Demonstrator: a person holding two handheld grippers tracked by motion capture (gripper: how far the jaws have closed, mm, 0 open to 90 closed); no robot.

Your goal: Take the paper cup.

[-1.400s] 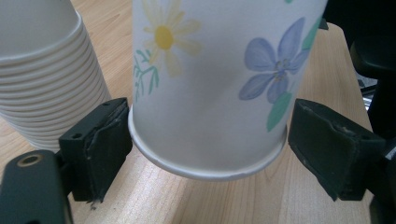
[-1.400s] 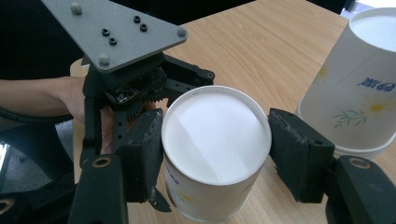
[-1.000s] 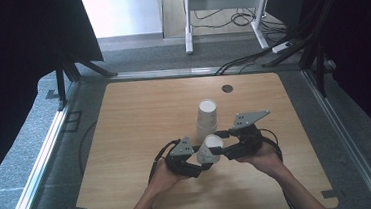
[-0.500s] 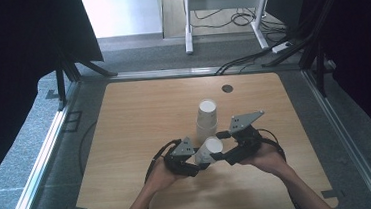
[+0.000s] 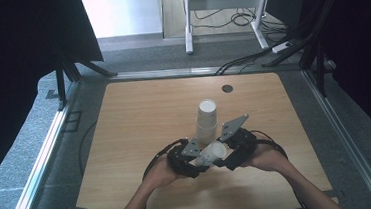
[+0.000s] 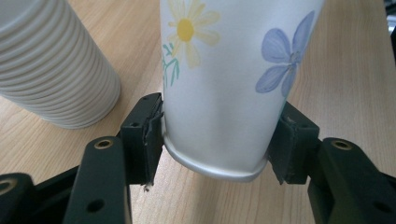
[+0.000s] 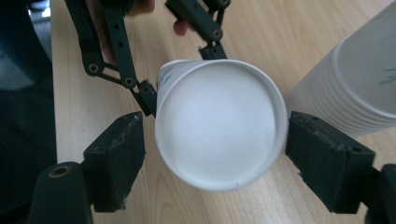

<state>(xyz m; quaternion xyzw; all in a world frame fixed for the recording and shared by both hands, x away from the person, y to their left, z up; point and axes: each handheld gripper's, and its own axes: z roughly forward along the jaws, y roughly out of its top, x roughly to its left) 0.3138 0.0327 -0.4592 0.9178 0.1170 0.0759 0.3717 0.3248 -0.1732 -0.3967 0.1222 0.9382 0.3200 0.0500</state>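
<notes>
Lower middle of the high view, and the left tool (image 5: 198,158) has a single paper cup (image 5: 212,153) clamped near its base, tipped on its side so the open mouth faces toward the right tool (image 5: 226,156). In the left gripper view the grip is plain: both pads press the flowered cup (image 6: 224,84) just above its bottom rim, and the wall does not look crushed. Over in the right gripper view, the right tool (image 7: 215,154) stands wide, one jaw on either side of the cup's rim (image 7: 219,123), close to it but with a gap on both sides, so nothing is held there yet.

Just beyond the hands, toward the centre of the high view, the stack of paper cups (image 5: 207,120) stands upright on the table (image 5: 139,118); it sits at upper left in the left gripper view (image 6: 51,65) and at the right edge of the right one (image 7: 359,74).

So where are we? One cup appears to be off the stack and in hand, and that part looks done. What seems left is the handover or a two-handed hold: the right tool needs to close on the rim, gently, since thin paper buckles easily. Where the cup ends up, I can't tell.
</notes>
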